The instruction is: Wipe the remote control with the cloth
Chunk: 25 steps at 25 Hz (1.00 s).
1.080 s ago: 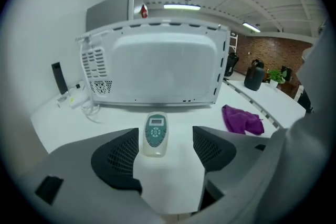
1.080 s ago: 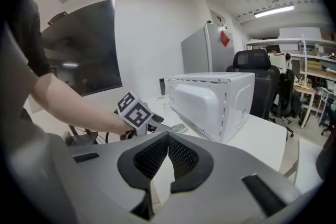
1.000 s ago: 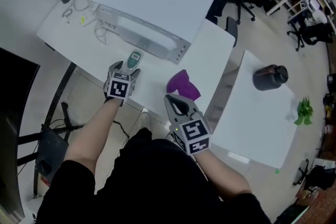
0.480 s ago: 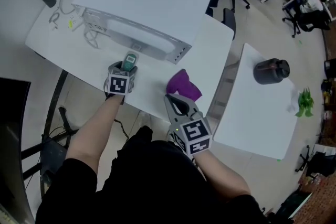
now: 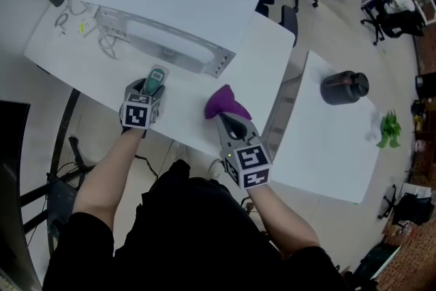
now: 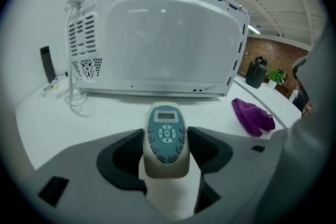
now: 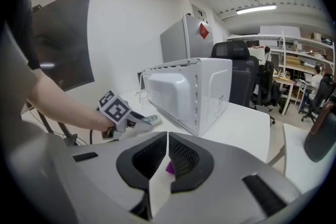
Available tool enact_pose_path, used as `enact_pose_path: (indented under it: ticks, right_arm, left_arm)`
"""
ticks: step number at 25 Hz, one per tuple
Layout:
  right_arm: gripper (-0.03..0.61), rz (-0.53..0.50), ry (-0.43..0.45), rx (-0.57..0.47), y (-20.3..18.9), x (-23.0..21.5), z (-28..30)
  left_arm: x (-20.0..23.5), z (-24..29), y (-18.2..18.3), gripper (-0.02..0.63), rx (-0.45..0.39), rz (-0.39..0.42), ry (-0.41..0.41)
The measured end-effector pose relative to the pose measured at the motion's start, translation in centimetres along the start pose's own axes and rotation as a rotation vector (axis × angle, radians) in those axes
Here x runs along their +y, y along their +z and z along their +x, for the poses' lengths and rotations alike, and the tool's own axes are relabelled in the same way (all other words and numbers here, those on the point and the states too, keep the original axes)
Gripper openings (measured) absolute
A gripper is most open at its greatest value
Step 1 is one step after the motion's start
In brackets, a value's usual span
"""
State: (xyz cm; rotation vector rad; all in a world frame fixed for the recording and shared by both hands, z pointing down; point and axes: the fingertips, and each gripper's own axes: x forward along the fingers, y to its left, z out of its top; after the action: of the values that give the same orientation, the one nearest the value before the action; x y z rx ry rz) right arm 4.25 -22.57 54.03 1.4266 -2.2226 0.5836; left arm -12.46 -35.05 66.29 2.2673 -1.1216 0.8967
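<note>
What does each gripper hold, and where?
Left gripper: jaws, just closing, flank the remote at its lower end; grip cannot be told. Right gripper: shut, empty.

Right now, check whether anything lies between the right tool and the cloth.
Nothing visible does. The purple cloth lies on the bare table directly ahead of the right tool, right at its closed tip.

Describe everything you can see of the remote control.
The remote control is a beige plastic handset with a teal face, a grey display at its far end and a button cluster below. It lies face up on the white table before the microwave, between the jaws of the left gripper, which have just been closing; both pads look against its sides.
</note>
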Motion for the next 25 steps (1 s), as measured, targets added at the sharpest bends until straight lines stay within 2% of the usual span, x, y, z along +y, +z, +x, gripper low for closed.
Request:
enact_pose_path:
  ticks: [3, 6, 9, 14, 21, 22, 23, 24, 25]
  right_arm:
    - [0.087, -0.035, -0.030, 0.072, -1.8, -2.1, 0.7]
    - [0.225, -0.102, -0.039, 0.172, -4.4, -3.9, 2.3]
    - [0.304, -0.209, -0.049, 0.281, -7.1, -5.4, 4.6]
    - [0.310, -0.282, -0.025, 0.414, -11.1, -6.5, 7.4]
    - [0.311, -0.213, 0.002, 0.417, -11.0, -7.8, 9.3]
    - [0.300, -0.199, 0.004, 0.410, -10.9, -7.9, 9.3]
    - [0.222, -0.189, 0.002, 0.402, -10.8, -8.1, 9.3]
    - [0.170, -0.184, -0.004, 0.395, -10.7, -8.3, 9.2]
    - [0.163, -0.181, -0.008, 0.390, -10.6, -8.5, 9.0]
  left_arm:
    - [-1.2, -2.2, 0.3, 0.255, -0.039, 0.037, -0.010]
    - [-3.3, -4.4, 0.5, 0.255, -0.075, 0.081, -0.028]
    - [-6.6, -6.8, 1.5, 0.255, -0.104, 0.117, -0.066]
    - [-10.2, -9.4, 2.3, 0.255, -0.132, 0.187, -0.097]
    - [-12.6, -11.2, 2.8, 0.255, -0.146, 0.235, -0.102]
    - [-12.8, -11.3, 2.8, 0.255, -0.147, 0.241, -0.100]
    - [-13.0, -11.5, 2.9, 0.255, -0.147, 0.250, -0.097]
    - [-13.3, -11.6, 2.9, 0.255, -0.146, 0.260, -0.095]
    - [-13.6, -11.7, 3.0, 0.255, -0.145, 0.269, -0.092]
